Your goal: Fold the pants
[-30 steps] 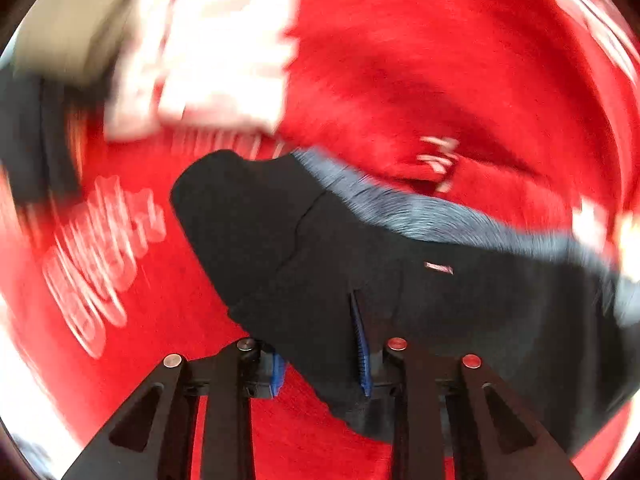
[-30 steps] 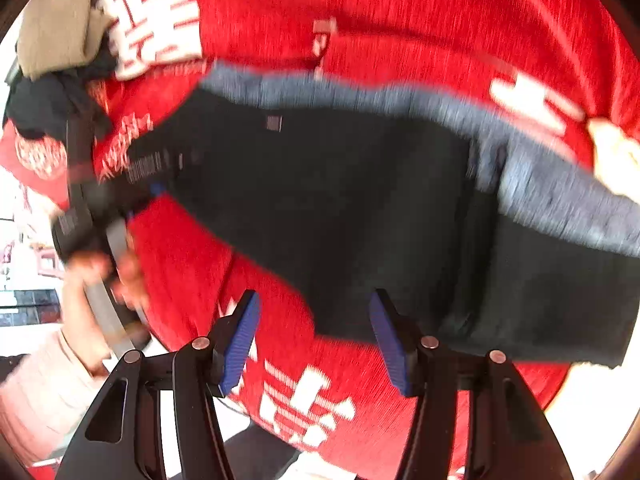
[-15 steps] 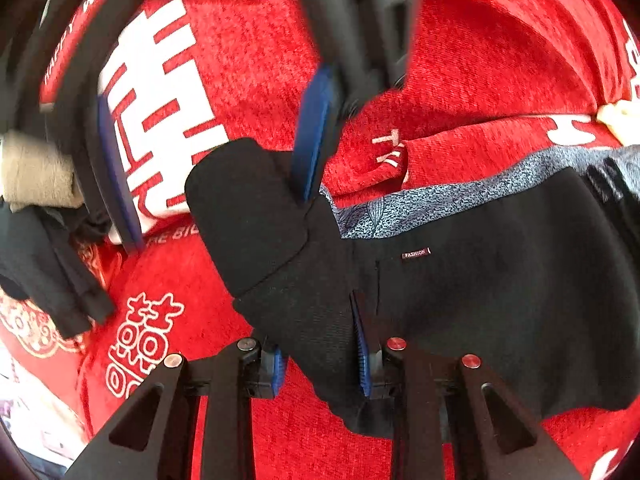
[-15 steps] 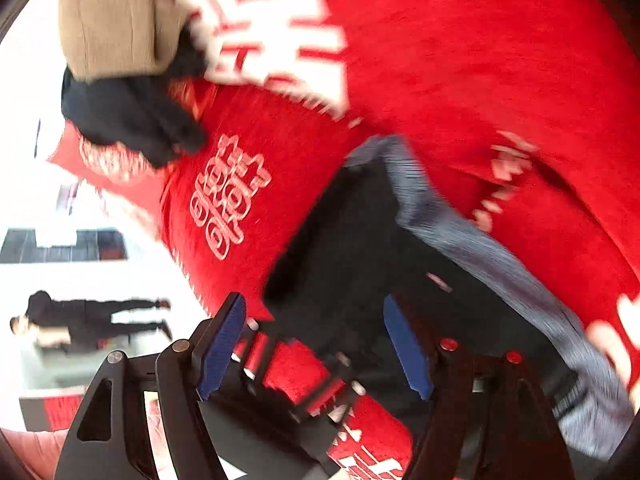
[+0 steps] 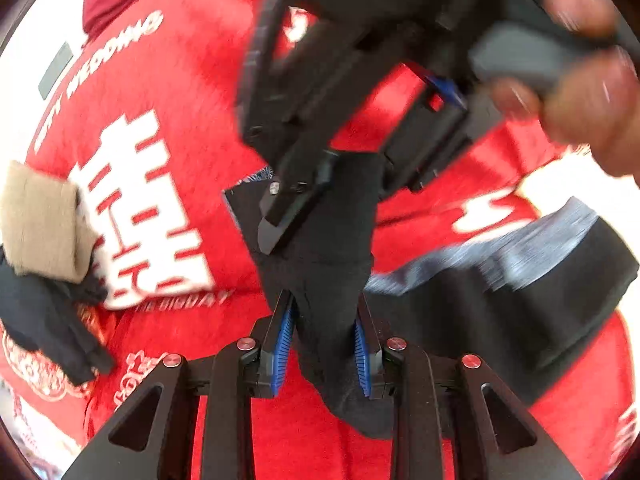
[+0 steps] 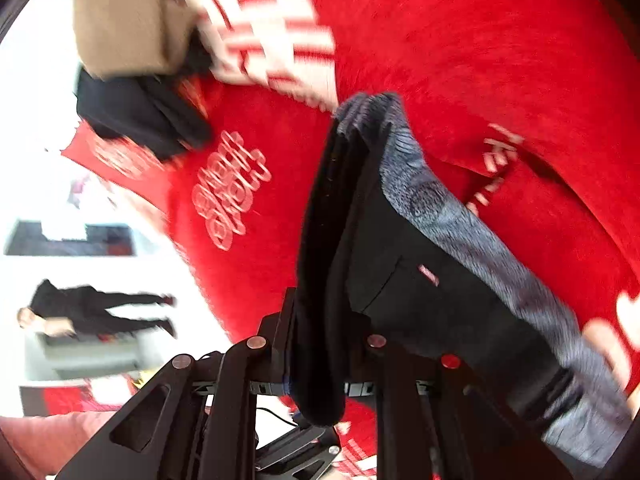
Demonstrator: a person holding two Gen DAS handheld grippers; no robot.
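Left wrist view is showing the red blanket [image 5: 192, 80] filling the frame, its white characters lying at nine o'clock. The black pants [image 5: 500, 312] with a grey waistband are draping over it from centre toward three o'clock, one bunched end rising toward the lens. A tan folded cloth [image 5: 38, 220] is sitting at nine o'clock on a dark garment [image 5: 44, 328]. The right gripper [image 5: 320, 200] is crowding the top of the frame from twelve o'clock, blocking the blanket behind it, with a blurred hand [image 5: 580, 92] at two o'clock holding its grip. The left gripper [image 5: 322, 344] is clenching the bunched pants between its blue pads [image 5: 280, 344].

From the right wrist, the right gripper [image 6: 328, 344] is closing its jaws, with a thick fold of the pants [image 6: 420, 280] filling the gap and hiding the pads. A bystander [image 6: 88, 308] is appearing at nine o'clock beyond the blanket [image 6: 480, 60].

Compared with half a second earlier, the right gripper is sitting closer over the fabric, and the pants are lifting higher off the blanket.
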